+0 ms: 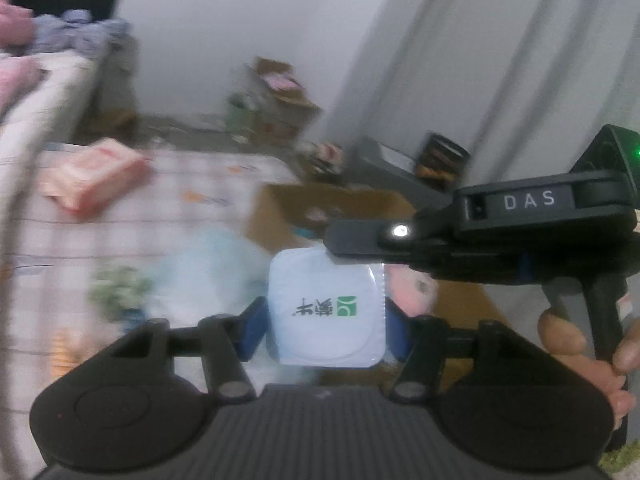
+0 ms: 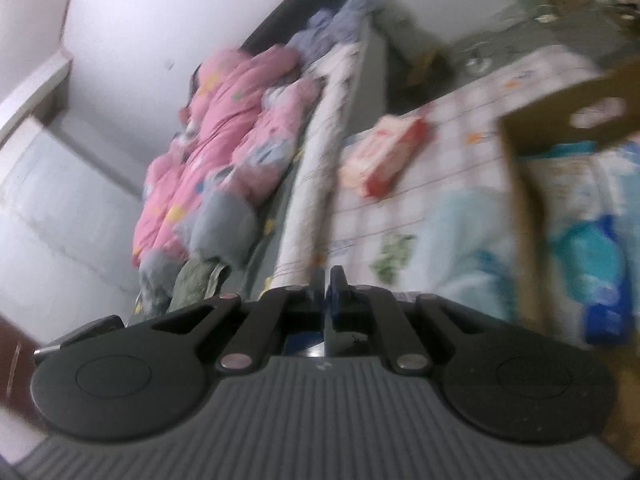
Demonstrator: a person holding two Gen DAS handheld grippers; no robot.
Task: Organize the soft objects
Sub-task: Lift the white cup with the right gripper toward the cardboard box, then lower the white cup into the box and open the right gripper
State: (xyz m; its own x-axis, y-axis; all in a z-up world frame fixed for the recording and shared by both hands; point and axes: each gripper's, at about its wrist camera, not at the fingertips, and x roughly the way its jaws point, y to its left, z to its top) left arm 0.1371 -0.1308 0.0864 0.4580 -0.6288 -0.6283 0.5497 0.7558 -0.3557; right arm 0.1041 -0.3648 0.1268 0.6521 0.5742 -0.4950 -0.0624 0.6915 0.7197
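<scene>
Holding a white tissue pack (image 1: pixel 326 308) clamped between its blue fingers (image 1: pixel 254 330), the left gripper (image 1: pixel 326 320) hangs with the cardboard box (image 1: pixel 344 204) just ahead and below. The right gripper (image 2: pixel 327 284), fingers together and empty, sits beside the pack's upper corner.

Both wrist cameras looked forward and downward along their fingers, close above the checked cloth (image 1: pixel 132 216), sharing the pink pack (image 1: pixel 94 174) and cardboard box (image 2: pixel 560 120).
</scene>
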